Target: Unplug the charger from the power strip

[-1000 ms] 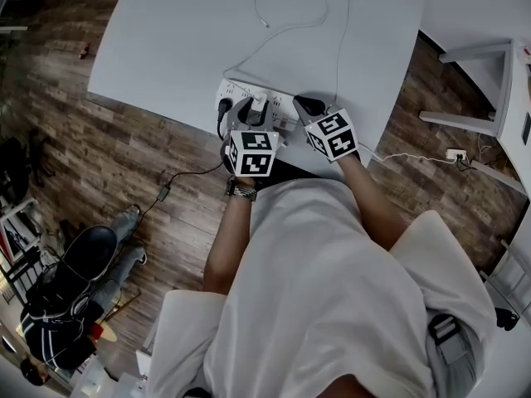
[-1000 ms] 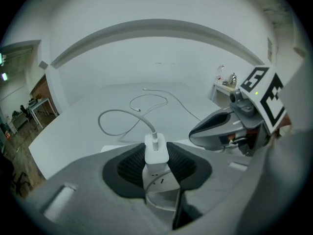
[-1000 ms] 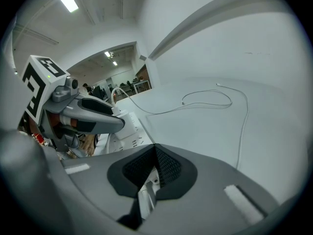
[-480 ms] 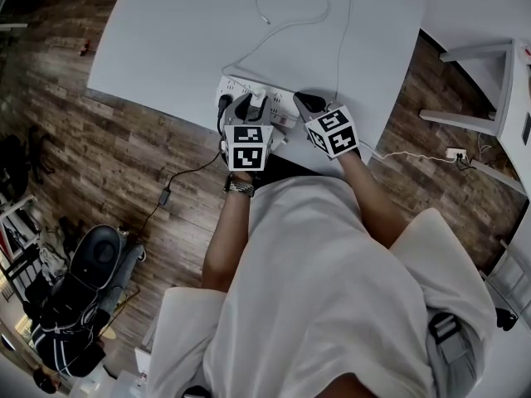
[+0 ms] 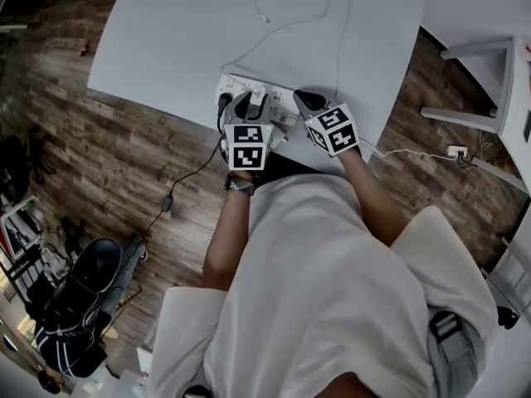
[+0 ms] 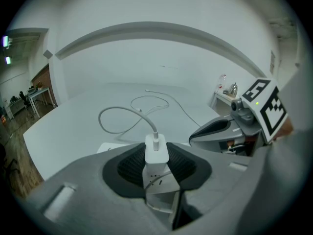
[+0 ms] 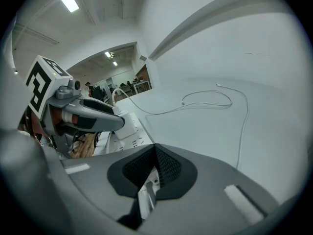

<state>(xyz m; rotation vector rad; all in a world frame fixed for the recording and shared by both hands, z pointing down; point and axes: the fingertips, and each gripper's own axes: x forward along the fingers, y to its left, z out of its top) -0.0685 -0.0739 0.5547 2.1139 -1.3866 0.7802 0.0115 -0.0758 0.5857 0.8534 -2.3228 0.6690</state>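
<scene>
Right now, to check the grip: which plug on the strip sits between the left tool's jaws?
The white charger with the white cable; the black plug stands outside the left tool.

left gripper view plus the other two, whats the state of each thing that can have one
charger: gripped, looks seated in the power strip, not yet pulled out
left tongs: closed on the charger
right tongs: closed, nothing between them, over the power strip
cable: plugged into the charger's top, the rest lying in loose loops
black plug: plugged into the power strip's end
</scene>
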